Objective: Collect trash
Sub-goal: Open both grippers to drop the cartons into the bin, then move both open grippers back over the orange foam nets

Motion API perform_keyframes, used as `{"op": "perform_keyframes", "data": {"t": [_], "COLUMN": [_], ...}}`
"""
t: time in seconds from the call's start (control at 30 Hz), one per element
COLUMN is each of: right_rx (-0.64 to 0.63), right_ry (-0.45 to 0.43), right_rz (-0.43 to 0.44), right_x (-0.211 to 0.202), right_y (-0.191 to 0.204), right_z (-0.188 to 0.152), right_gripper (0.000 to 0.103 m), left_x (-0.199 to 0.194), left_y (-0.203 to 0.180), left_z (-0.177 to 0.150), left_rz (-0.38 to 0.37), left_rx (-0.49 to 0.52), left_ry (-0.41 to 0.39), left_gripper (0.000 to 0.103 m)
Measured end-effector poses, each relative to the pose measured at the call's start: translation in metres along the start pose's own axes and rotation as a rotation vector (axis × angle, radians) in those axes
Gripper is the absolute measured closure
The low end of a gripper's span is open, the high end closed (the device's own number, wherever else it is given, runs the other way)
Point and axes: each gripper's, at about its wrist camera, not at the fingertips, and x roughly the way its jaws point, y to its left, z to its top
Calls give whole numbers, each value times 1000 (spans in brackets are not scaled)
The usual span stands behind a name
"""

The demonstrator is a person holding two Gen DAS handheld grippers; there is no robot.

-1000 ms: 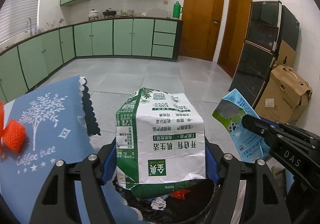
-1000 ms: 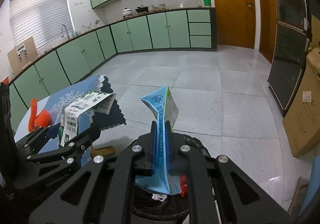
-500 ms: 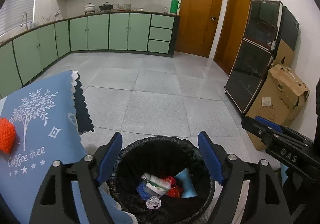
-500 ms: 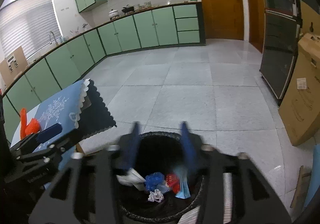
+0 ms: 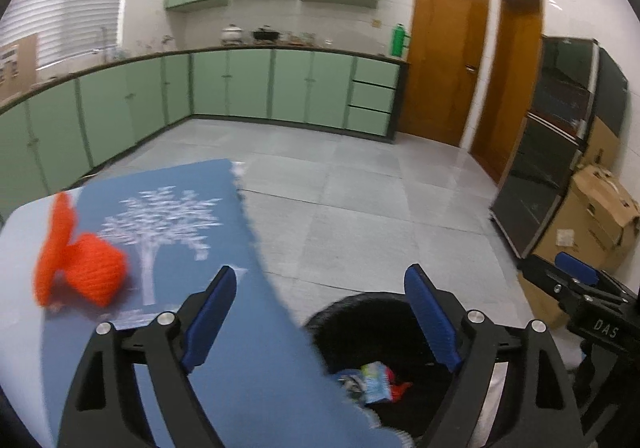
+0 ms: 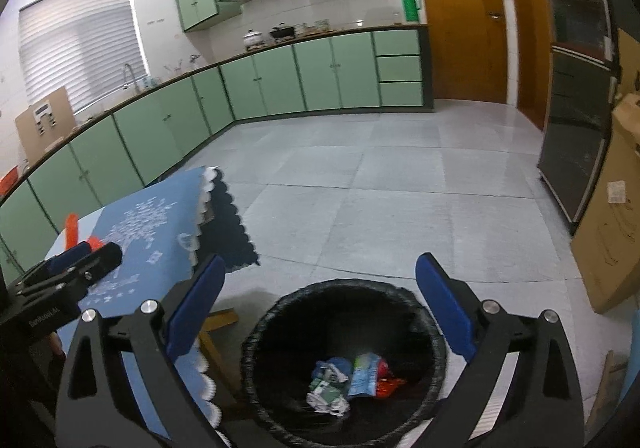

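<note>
The right tongs [image 6: 320, 308] have just opened wide and hold nothing, above the black bin [image 6: 256, 332] with the trash [image 6: 352, 372] inside. The left tongs [image 5: 320, 312], also just spread and empty, straddle the blue-clothed bench [image 5: 248, 368] edge, an orange knit piece [image 5: 80, 268] to their left.

Trash [image 6: 348, 372] lies in bin [image 6: 260, 332], apparently beside table [image 6: 160, 208].

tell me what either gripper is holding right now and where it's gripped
Nothing is held. The left gripper and right gripper are both open and empty, their jaws having just been opening; the cartons lie in the bin.
</note>
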Motion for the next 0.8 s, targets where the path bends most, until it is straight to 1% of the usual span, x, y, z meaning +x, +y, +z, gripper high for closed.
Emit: {"op": "perform_keyframes", "data": {"t": [0.33,0.43,0.53,0.63,0.8], "right_rx": [-98,-133,-160,-190,-238], "right_ry": [47,54,61,60,57], "right_rz": [160,197,231,264,305], "right_x": [27,35,45,56,71], "right_y": [92,121,151,182,224], "right_z": [3,5,6,4,5], "right_gripper": [9,9,9,9,9], "left_x": [-35,-44,-51,-56,-60], "left_y": [110,144,169,190,218], "left_z": [-16,-23,-29,-34,-41], "left_rz": [221,296,355,398,442], "left_rx": [-122,-161,-184,-207,-235], "left_ry": [-6,-5,-6,-4,6], "left_gripper": [18,18,18,18,18]}}
